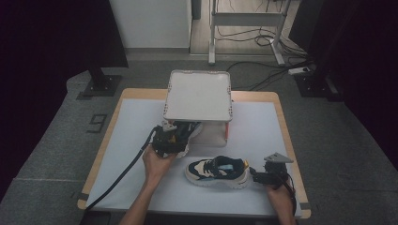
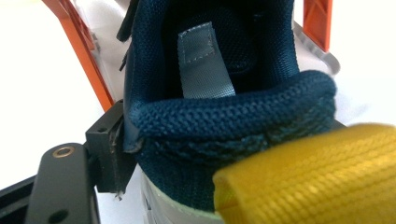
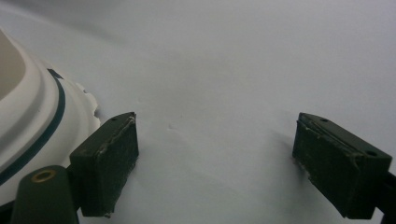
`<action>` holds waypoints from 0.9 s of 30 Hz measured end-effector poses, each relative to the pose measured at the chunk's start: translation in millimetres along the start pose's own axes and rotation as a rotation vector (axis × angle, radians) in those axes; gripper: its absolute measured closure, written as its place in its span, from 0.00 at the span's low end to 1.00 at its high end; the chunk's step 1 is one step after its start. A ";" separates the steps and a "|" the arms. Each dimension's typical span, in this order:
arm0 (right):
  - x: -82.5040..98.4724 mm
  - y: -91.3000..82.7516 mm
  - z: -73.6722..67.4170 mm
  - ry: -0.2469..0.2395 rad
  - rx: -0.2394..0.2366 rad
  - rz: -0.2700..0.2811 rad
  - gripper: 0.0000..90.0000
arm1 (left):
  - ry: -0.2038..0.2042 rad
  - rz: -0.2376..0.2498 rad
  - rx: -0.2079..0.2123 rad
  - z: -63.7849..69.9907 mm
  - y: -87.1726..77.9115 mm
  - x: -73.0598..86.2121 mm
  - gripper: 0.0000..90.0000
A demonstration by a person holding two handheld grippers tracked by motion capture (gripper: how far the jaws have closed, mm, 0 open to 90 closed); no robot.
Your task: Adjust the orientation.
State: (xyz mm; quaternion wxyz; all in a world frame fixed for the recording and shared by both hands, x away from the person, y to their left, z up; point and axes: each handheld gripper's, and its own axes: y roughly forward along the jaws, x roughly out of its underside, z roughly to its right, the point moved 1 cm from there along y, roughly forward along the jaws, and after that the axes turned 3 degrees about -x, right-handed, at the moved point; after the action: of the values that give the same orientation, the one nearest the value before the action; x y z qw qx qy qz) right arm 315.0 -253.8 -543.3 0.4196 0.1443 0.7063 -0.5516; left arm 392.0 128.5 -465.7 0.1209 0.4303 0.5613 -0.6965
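A navy, cream and yellow sneaker (image 1: 187,131) is held by its heel in my left gripper (image 1: 170,140), its toe under the white rack's (image 1: 199,96) top. In the left gripper view the navy heel collar (image 2: 224,116) and the yellow pull tab (image 2: 317,177) sit close up. One black pad (image 2: 113,158) presses the heel's side; the other is hidden behind the tab. The matching sneaker (image 1: 217,171) lies on the table. My right gripper (image 1: 257,176) rests just right of its heel, jaws open (image 3: 215,158) and empty, the cream sole (image 3: 32,121) beside one pad.
The rack stands on orange legs (image 2: 84,60) at the back middle of the white mat (image 1: 253,126). A black cable (image 1: 119,176) trails from the left gripper to the table's front left corner. The wooden table edge (image 1: 293,154) runs close to the right hand.
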 end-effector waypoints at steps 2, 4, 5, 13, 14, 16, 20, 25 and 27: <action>0.0 0.0 0.0 0.000 0.000 0.000 0.15 | -0.008 0.000 -0.015 -1.4 4.3 -0.3 0.28; 0.0 0.0 0.0 0.000 0.000 0.000 0.15 | -0.015 0.000 -0.029 -2.2 8.2 0.3 0.28; 0.0 0.0 0.0 0.000 0.000 0.000 0.15 | -0.018 0.000 -0.039 -2.3 10.2 0.9 0.27; 0.0 0.0 0.0 0.000 -0.002 0.000 0.16 | -0.034 -0.020 -0.097 -2.4 23.4 6.1 0.27; 0.0 0.0 0.0 -0.001 -0.002 0.000 0.16 | -0.042 -0.020 -0.089 -4.5 25.8 7.1 0.26; 0.0 0.0 0.0 -0.001 -0.002 0.001 0.16 | -0.042 -0.027 -0.072 -6.6 26.3 6.2 0.25; 0.0 -0.1 -0.1 -0.001 -0.002 0.001 0.16 | -0.039 -0.050 -0.052 -9.3 23.8 4.9 0.12; 0.0 -0.1 -0.1 -0.002 -0.002 0.001 0.16 | 0.017 -0.027 -0.029 -7.9 8.3 3.2 0.09; 0.1 -0.1 -0.1 -0.002 -0.001 0.001 0.16 | 0.042 -0.024 -0.031 -7.7 0.0 3.7 0.18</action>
State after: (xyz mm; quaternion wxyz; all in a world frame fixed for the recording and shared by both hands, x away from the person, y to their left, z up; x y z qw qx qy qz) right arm 314.9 -253.7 -543.3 0.4207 0.1438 0.7062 -0.5511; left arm 393.3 136.5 -468.4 0.1074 0.4362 0.5797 -0.6798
